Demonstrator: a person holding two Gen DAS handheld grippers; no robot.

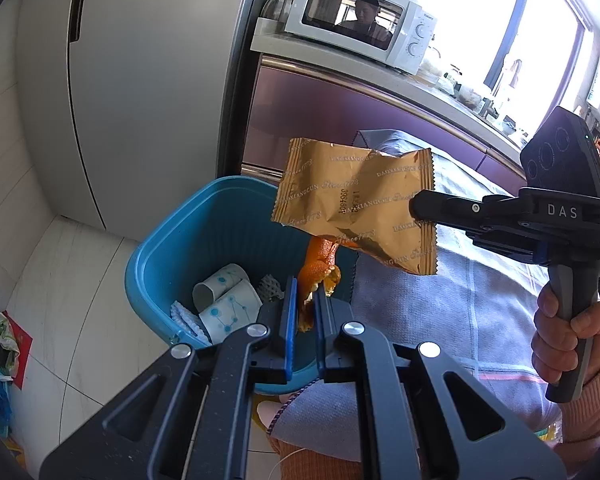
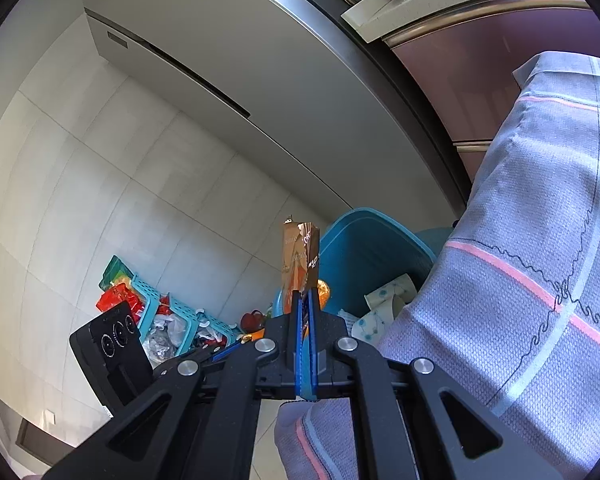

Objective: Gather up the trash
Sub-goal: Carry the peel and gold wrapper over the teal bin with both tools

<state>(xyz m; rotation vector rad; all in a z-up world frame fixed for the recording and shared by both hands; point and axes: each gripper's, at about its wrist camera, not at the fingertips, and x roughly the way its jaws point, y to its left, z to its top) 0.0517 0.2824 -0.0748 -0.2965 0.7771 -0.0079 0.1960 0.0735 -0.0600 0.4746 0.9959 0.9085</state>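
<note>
A blue trash bin (image 1: pixel 220 216) stands on the floor beside the table, holding paper cups (image 1: pixel 228 300) and white foam netting. My left gripper (image 1: pixel 305 292) is shut on an orange peel (image 1: pixel 320 268) and holds it above the bin's near rim. My right gripper (image 1: pixel 414 208) is shut on a gold snack wrapper (image 1: pixel 352 196), held in the air over the bin's right edge. In the right wrist view the right gripper (image 2: pixel 306 300) pinches the wrapper (image 2: pixel 300 256) edge-on, with the bin (image 2: pixel 364 248) just beyond it.
A grey checked tablecloth (image 1: pixel 440 300) covers the table right of the bin. A grey fridge (image 1: pixel 140 80) and purple cabinets with a microwave (image 1: pixel 364 20) stand behind. A teal basket of clutter (image 2: pixel 172 320) lies on the tiled floor at left.
</note>
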